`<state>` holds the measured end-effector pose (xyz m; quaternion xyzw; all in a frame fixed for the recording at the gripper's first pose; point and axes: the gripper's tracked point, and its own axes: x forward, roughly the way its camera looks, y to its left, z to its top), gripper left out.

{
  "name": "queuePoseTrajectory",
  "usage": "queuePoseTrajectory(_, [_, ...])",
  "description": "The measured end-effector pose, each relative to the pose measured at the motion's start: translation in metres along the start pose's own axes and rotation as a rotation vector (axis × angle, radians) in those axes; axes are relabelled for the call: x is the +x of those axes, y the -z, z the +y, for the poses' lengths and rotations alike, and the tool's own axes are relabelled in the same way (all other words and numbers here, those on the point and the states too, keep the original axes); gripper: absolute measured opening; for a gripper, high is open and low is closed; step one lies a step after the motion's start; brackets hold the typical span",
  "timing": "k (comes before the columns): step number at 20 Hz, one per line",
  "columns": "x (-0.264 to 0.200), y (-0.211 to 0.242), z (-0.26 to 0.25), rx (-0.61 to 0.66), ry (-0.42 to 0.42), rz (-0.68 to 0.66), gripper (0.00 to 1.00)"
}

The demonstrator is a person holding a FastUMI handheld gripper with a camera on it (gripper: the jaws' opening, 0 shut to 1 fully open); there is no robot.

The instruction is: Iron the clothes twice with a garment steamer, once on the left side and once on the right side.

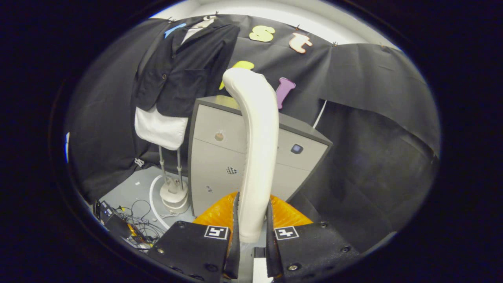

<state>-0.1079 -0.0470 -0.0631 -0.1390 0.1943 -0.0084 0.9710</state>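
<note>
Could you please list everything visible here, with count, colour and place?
Steamer handle: one, white, clamped between the fingers, rising ahead.
Jacket: one, black, hanging on the wall beyond, left of the handle.
Shirt: one, white, showing below the jacket.
Steamer base: one, white, on the floor beneath the clothes, with twin poles.
Cabinet: one, grey, behind the handle.
Cables: several, dark, on the floor near the base.
Gripper: one, black, shut on the handle.
</note>
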Motion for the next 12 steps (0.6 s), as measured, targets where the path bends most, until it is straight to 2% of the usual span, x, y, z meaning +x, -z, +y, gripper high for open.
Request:
queuePoseTrajectory(2, [-0.020,0.015,-0.018,0.011,0.000,0.012,0.30])
queuePoseTrajectory(5, [-0.023,0.025,-0.027,0.023,-0.014,0.021,0.30])
queuePoseTrajectory(12, [-0.028,0.030,-0.023,0.031,-0.070,0.004,0.30])
